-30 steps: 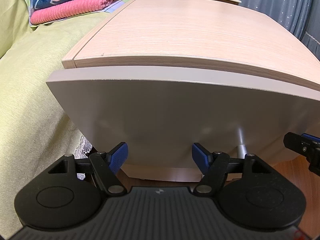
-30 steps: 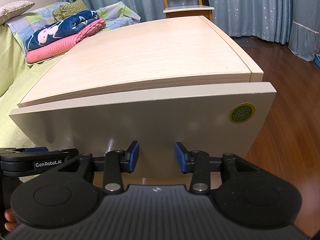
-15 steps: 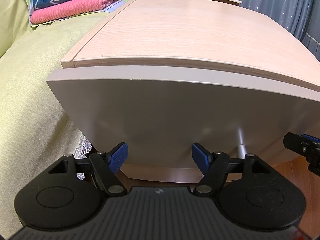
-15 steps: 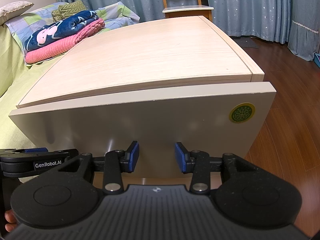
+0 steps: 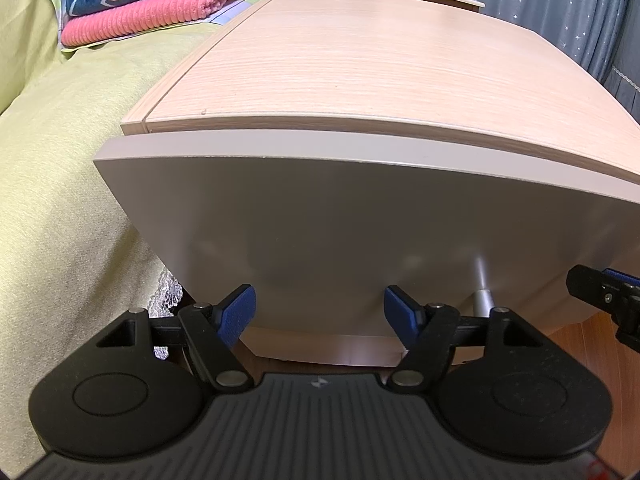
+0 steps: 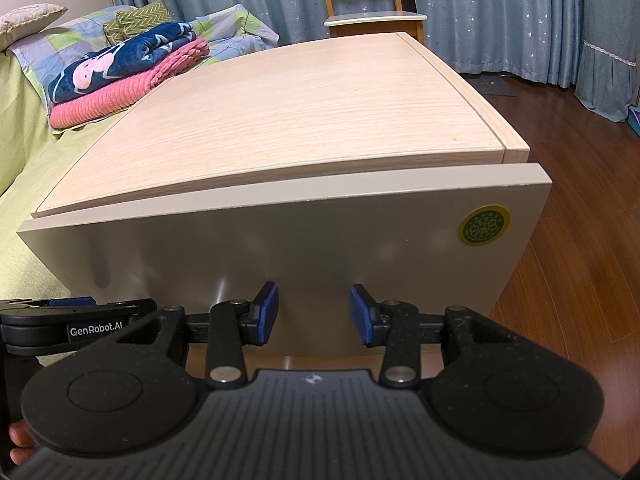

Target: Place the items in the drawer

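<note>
Drawer front (image 5: 360, 232): a flat, matte beige-grey panel, upright, set directly beneath the light wood-grain cabinet top (image 5: 380, 64) and closed or very nearly so, its upper edge standing slightly proud of the top's front edge. A short silver cylindrical knob (image 5: 482, 294) projects from its lower part. In the right wrist view, a round yellow-green sticker (image 6: 483, 226) marks its upper right corner.

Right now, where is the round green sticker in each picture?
Left wrist view: the sticker is not in it; that end of the drawer front runs off the right edge.
Right wrist view: the sticker sits at the drawer front's upper right corner.
Shared landmark: the pink blanket on the bed, upper left in both.
</note>
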A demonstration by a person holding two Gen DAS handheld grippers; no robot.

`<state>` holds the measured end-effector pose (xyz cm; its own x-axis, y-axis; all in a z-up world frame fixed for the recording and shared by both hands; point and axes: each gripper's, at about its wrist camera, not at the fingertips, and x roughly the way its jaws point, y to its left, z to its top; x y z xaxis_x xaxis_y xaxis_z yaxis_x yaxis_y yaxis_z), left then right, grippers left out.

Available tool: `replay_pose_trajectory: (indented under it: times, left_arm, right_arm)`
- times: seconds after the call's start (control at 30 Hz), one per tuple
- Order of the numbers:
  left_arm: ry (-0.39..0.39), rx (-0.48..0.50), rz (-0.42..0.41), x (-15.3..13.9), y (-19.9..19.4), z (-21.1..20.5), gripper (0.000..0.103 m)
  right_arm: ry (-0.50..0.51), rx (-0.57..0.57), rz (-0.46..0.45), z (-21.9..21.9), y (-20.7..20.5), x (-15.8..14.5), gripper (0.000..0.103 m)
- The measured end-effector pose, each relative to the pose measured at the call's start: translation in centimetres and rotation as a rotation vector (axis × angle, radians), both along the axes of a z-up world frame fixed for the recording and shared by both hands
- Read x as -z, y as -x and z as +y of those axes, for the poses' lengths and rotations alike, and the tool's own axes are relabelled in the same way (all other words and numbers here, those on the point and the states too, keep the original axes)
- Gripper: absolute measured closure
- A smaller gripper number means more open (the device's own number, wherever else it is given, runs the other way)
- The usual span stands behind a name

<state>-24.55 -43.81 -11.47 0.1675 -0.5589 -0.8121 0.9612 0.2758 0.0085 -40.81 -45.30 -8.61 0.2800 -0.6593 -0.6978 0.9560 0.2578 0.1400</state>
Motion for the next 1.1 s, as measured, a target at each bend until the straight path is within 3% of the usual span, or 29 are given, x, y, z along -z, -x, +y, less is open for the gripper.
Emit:
replay_pose_trajectory:
  times: [1.1]
  left_arm:
    - [0.001, -0.010, 0.003, -0.1, -1.3, -1.0, 0.031]
  right_arm:
    - [-0.003, 0.012, -0.006, -0.7, -0.1, -0.1, 0.066]
